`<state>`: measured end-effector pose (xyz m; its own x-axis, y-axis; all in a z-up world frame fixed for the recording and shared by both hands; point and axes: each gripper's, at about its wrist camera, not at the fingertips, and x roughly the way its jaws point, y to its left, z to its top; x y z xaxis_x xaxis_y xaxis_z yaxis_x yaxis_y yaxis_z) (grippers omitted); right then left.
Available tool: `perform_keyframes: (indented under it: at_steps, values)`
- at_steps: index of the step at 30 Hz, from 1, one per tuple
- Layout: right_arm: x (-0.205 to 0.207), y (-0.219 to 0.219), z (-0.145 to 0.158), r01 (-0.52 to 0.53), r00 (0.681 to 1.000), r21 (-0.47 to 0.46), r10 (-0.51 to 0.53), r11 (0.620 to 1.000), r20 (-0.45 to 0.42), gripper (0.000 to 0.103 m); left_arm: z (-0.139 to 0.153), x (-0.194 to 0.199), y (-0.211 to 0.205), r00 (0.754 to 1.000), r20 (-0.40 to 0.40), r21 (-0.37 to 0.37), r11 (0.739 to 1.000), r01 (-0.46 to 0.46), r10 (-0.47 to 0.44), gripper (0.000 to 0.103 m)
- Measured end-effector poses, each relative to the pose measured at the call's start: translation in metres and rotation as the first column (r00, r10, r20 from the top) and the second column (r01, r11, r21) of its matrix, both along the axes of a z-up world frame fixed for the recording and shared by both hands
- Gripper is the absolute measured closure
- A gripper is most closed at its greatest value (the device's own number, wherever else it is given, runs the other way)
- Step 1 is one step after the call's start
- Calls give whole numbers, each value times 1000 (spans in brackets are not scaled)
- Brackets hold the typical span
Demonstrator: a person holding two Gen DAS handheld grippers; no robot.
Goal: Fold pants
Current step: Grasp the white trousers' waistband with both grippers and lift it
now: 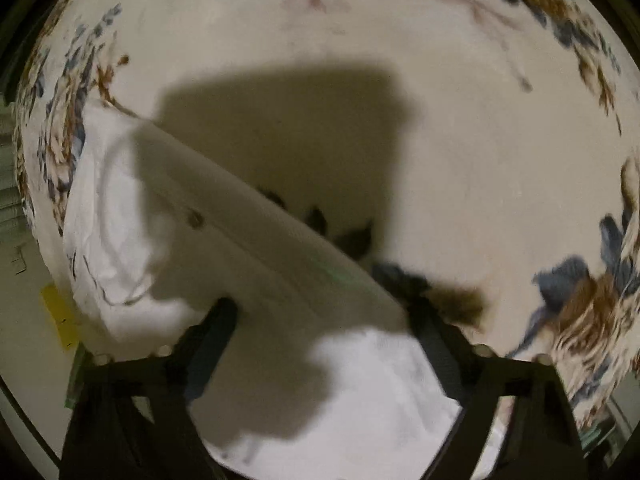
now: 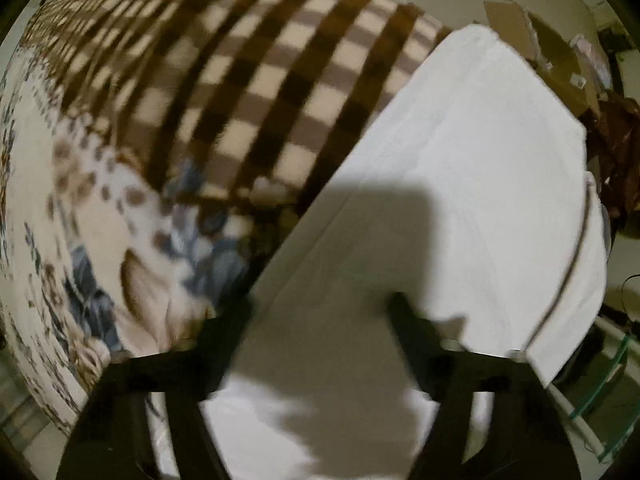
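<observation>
White pants lie flat on a cream floral bedsheet, with a waistband button showing. In the left wrist view my left gripper points down over the waistband, its dark fingers spread with the cloth edge running between them; the pads are not pressing. In the right wrist view the pants spread up to the right. My right gripper hangs over them, open, one finger at the cloth's left edge, the other on the white fabric. Both views are blurred.
A brown checked blanket and a spotted cloth lie beside the pants on the bed. Cardboard and clutter sit beyond the bed's far right edge. Yellow tape marks the floor at the left.
</observation>
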<state>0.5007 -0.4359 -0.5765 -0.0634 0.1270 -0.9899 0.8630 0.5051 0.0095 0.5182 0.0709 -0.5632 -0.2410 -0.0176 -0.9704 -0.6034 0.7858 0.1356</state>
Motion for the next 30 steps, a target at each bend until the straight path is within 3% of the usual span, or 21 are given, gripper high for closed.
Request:
perform_keyframes:
  at_steps: [1, 2, 4, 5, 10, 14, 19, 21, 24, 25, 27, 30]
  values:
    - [0, 1, -4, 3, 1000, -8, -3, 1000, 7, 61, 8, -6, -3, 999, 25, 29, 999, 25, -26, 45]
    - [-2, 3, -6, 9, 1000, -23, -9, 1000, 28, 81, 13, -9, -5, 998, 53, 35, 998, 43, -45, 77]
    - [-1, 8, -7, 8, 998, -33, -6, 999, 64, 101, 32, -24, -13, 989, 111, 51, 995, 90, -95, 86]
    - [-4, 13, -7, 1, 997, -47, 3, 999, 80, 101, 42, -34, -17, 984, 139, 54, 993, 108, -115, 89]
    - [-25, 37, 1, -50, 987, -60, 59, 997, 151, 101, 108, -92, -27, 949, 268, 54, 986, 159, -167, 92]
    - [-43, 52, 6, -54, 972, -20, 57, 998, 229, 101, 162, -148, -30, 933, 333, 24, 991, 134, -135, 92]
    - [-60, 75, 22, -69, 957, -2, 66, 998, 283, 101, 198, -207, -7, 911, 398, -3, 993, 120, -109, 93]
    - [-59, 76, 44, -88, 951, -2, 84, 996, 298, 101, 197, -207, -3, 905, 412, -14, 992, 123, -107, 93]
    - [-103, 78, 60, -93, 949, 15, 84, 996, 305, 102, 188, -219, 11, 903, 417, -34, 991, 130, -104, 93]
    - [-124, 58, 76, -92, 950, 25, 80, 995, 303, 102, 190, -243, 15, 909, 406, -48, 991, 127, -96, 93]
    - [-174, 45, 87, -87, 955, 45, 70, 995, 287, 102, 161, -224, 15, 920, 381, -60, 990, 126, -94, 93]
    - [-235, 45, 81, -90, 969, 59, 74, 994, 237, 102, 139, -267, 17, 942, 315, -57, 988, 142, -117, 93]
